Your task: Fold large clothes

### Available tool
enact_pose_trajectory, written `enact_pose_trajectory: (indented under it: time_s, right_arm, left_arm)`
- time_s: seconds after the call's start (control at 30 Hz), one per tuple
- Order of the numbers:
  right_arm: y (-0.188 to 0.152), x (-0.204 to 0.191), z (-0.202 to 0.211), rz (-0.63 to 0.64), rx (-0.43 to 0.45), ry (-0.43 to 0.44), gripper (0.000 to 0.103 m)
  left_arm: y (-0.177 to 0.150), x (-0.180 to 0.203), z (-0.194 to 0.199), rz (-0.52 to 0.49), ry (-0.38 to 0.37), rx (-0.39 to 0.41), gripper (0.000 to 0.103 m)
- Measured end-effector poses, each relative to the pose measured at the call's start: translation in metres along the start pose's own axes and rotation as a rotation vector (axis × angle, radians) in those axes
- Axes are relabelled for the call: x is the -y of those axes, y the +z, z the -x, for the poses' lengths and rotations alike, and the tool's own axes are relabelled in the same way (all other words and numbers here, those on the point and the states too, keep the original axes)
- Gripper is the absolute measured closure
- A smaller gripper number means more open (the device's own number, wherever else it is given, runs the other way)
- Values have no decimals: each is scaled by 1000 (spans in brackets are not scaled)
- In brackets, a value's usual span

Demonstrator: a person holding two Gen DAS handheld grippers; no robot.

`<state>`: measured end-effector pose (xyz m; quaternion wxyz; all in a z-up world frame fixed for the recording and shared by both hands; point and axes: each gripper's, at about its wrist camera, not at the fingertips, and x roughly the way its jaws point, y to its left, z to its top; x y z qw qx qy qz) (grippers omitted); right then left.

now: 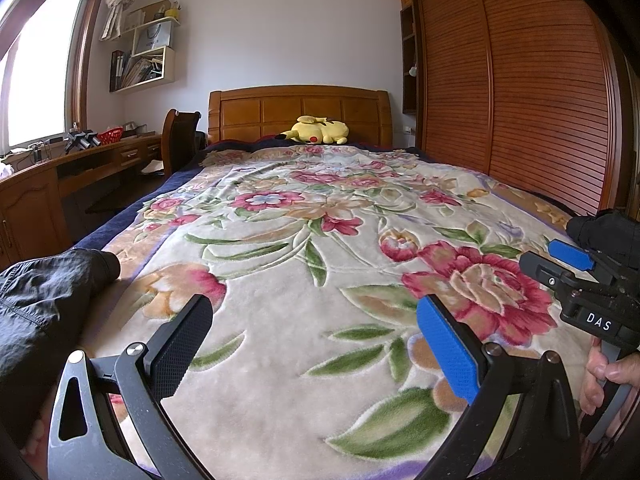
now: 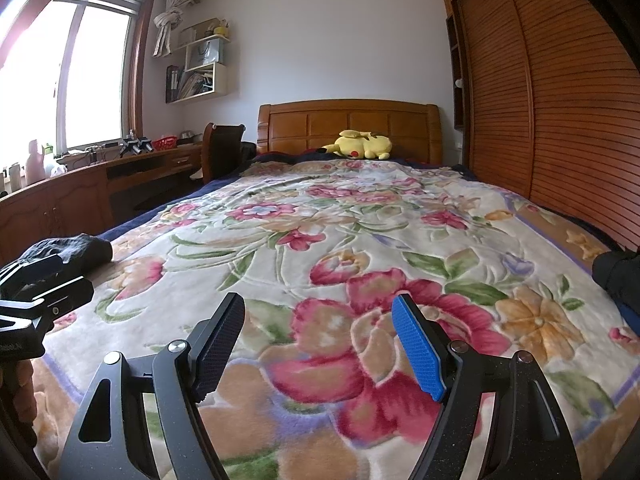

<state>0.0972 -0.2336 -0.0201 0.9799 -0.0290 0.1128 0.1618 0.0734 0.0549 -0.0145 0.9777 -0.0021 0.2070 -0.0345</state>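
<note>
So the clothes to fold: there's a black garment (image 1: 44, 300) bunched up at the near left edge of the bed, sitting on the floral blanket (image 1: 304, 240), and another dark garment (image 2: 618, 276) at the near right edge. Both are lying crumpled, nothing's spread out yet, so I'd say the folding hasn't really started.

The left gripper (image 1: 316, 344) is hovering over the blanket with its jaws wide apart and nothing between them. Same deal with the right gripper (image 2: 320, 344): spread open, empty, only flowers showing in the gap.

If I'm doing this step, I'm picking one garment and going for a hem or collar edge rather than the middle of the lump, so it's opening out flat when dragged to the centre. I'm also keeping the pads off the fuzzy blanket, since pinching it along with the cloth looks easy.

The yellow plush toy (image 1: 316, 130) up by the headboard (image 1: 300, 110) is well clear.
</note>
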Motion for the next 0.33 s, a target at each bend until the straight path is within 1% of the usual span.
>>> enact_pose_trajectory:
  time_s: [0.33]
  right_arm:
    - [0, 1, -1, 0, 1, 0, 25]
  left_arm:
    - [0, 0, 0, -1, 1, 1, 1]
